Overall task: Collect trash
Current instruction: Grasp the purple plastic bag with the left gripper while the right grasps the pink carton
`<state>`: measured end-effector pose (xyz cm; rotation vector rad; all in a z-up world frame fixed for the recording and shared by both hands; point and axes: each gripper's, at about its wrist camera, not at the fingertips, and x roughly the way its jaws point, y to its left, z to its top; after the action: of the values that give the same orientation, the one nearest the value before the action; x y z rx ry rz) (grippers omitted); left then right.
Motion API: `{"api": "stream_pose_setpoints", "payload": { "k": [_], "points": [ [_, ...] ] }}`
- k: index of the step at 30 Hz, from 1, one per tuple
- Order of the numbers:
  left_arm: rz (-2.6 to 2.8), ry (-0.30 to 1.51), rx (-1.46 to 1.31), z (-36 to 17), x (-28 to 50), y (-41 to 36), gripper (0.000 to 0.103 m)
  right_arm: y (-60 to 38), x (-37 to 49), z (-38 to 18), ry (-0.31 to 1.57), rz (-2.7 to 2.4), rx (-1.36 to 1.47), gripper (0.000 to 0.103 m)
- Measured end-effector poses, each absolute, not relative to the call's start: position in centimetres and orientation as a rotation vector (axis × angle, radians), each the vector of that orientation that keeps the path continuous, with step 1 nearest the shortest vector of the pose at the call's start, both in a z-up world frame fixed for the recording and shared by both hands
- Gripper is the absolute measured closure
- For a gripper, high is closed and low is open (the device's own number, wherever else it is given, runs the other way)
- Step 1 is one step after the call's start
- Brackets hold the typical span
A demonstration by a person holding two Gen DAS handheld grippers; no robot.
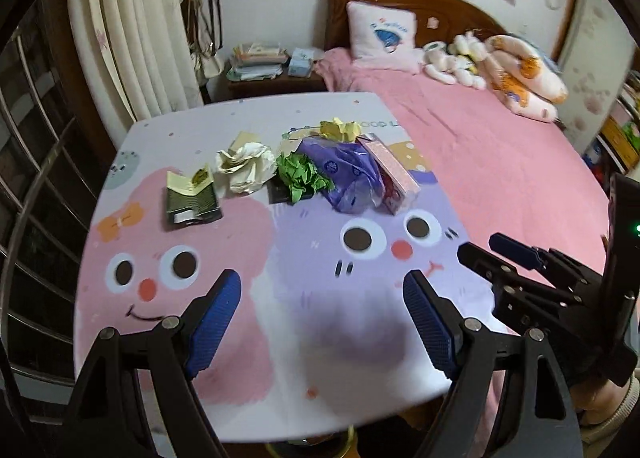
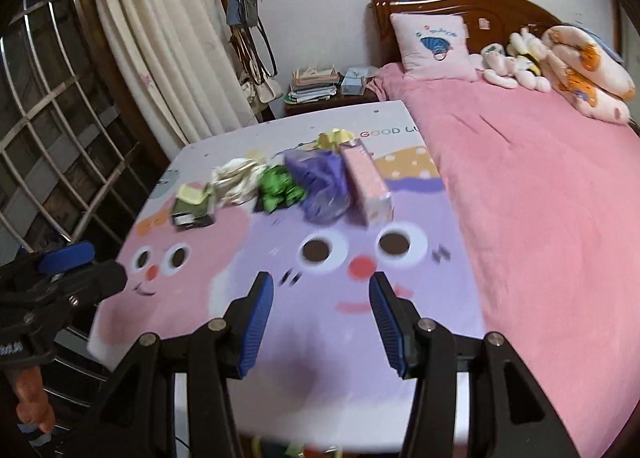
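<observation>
Nearest, the left gripper (image 1: 322, 322) and the right gripper (image 2: 322, 328) hang over the cartoon-printed tabletop (image 1: 240, 242), blue-padded jaws apart with nothing between them. Farther along lies the trash: a green-striped carton (image 1: 192, 200), crumpled cream paper (image 1: 244, 166), crumpled green paper (image 1: 302, 176), a purple plastic bag (image 1: 346, 174), a pink box (image 1: 390, 174) and yellow paper (image 1: 340, 129). Beyond stands a pink-covered bed (image 1: 500, 162).

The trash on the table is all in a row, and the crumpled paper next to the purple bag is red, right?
Not quite. The trash does sit in a row on the table, but the crumpled paper next to the purple bag is green, not red. The left wrist view shows it sharply; the right wrist view shows the same green.
</observation>
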<state>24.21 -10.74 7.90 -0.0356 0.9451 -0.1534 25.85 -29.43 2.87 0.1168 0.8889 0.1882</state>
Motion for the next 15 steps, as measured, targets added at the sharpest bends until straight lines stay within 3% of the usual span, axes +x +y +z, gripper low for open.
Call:
{"api": "stream_pose_setpoints", "payload": {
  "k": [8,15],
  "points": [
    [-0.053,1.077,-0.125,3.3,32.6,-14.3,0.021,-30.8,36.8,-3.0,1.034,0.292,0.010,0.053],
    [0.012,1.138,-0.180,1.1,37.2,-15.4,0.021,-30.7,41.4,-7.6,1.119,0.340,-0.013,0.053]
  ]
}}
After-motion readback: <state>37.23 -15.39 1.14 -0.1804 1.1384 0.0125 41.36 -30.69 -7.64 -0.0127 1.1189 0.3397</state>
